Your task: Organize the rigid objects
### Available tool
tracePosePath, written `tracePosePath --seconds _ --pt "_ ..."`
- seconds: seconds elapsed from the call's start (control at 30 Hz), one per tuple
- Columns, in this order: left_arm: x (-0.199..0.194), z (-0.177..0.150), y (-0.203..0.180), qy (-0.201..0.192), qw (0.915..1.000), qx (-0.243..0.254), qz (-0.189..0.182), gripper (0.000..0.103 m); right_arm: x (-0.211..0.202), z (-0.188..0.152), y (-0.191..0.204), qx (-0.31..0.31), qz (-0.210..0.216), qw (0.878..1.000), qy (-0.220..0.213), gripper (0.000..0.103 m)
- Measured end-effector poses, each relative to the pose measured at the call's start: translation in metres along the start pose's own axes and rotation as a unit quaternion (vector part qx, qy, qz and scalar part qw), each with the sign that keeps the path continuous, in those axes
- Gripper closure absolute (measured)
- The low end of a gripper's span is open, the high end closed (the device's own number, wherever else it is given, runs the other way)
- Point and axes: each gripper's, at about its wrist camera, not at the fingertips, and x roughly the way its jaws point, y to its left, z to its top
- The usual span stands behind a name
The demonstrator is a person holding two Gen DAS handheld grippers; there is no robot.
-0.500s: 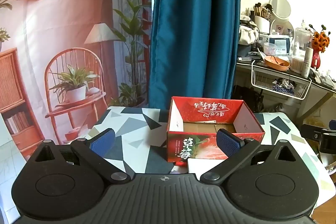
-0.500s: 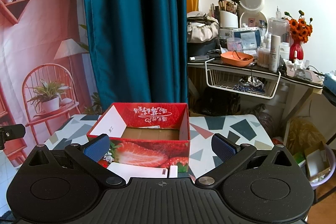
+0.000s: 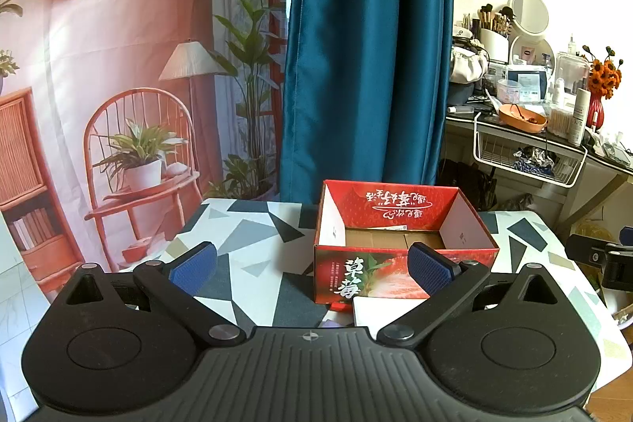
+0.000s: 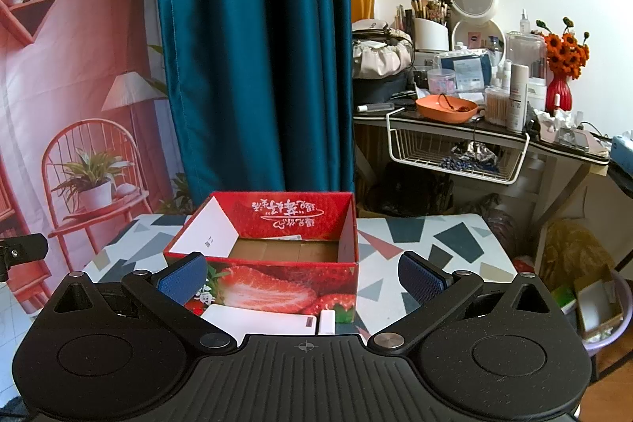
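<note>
Right wrist view: both grippers, right gripper (image 4: 302, 277) and left gripper (image 3: 312, 265), hover with jaws apart; a low approach could shove the strawberry box (image 4: 277, 287) or flat white box (image 4: 257, 319).

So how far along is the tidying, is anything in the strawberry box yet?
Barely started. The strawberry box shows only bare cardboard floor and a paper slip at the back. Nothing is in hand: left gripper and right gripper are both open. The white flat box and small white item in front remain to be packed.
</note>
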Motion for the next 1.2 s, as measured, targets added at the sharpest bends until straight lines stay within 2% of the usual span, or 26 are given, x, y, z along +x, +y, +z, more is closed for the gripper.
tracePosePath --seconds 1.2 --pt "0.01 0.005 0.007 -0.002 1.0 0.003 0.003 0.0 0.002 -0.003 0.0 0.003 0.003 1.0 0.004 0.0"
